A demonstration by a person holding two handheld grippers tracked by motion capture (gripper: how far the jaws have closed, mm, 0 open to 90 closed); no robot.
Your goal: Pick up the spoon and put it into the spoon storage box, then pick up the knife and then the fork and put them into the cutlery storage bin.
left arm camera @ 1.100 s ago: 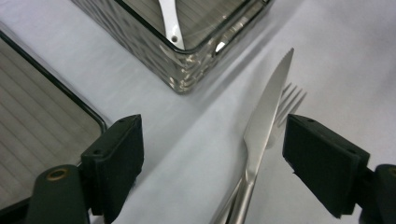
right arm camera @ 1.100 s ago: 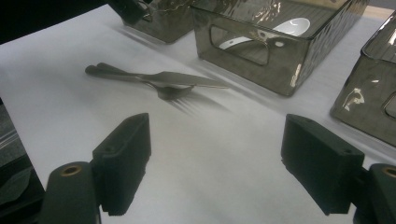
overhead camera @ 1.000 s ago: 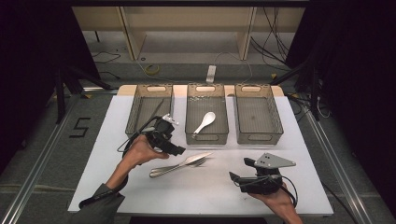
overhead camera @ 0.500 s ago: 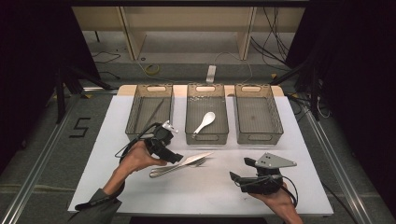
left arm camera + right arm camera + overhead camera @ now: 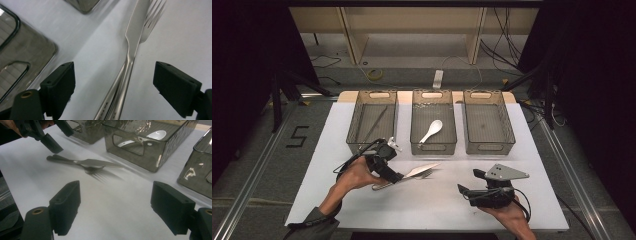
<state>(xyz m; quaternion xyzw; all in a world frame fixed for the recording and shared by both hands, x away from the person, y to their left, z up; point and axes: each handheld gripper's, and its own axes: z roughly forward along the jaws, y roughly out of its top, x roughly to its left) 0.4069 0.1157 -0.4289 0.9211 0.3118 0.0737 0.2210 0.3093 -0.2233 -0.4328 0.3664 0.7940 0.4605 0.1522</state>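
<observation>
The white surface (image 5: 332,150) carried three bins (image 5: 433,122). At lower centre of the frame, the knife (image 5: 133,35) overlapped the fork (image 5: 152,15), between the left hand-held gripper (image 5: 113,82)'s wide jaws. The right hand-held gripper (image 5: 115,207) also gaped wide, lower right.

High view: white table (image 5: 337,150) evenly and brightly lit from above, surroundings dark to near black at left and right; picture soft, fine detail lost; shadows short and faint. Left gripper view: knife (image 5: 135,32) and fork (image 5: 152,17) show strong sheen; the near black jaws slightly blurred; a diffuse grey shadow band runs across the table. Right gripper view: smoky bins (image 5: 150,142) carry bright glare patches; soft shadows under the cutlery; near jaws out of focus.
</observation>
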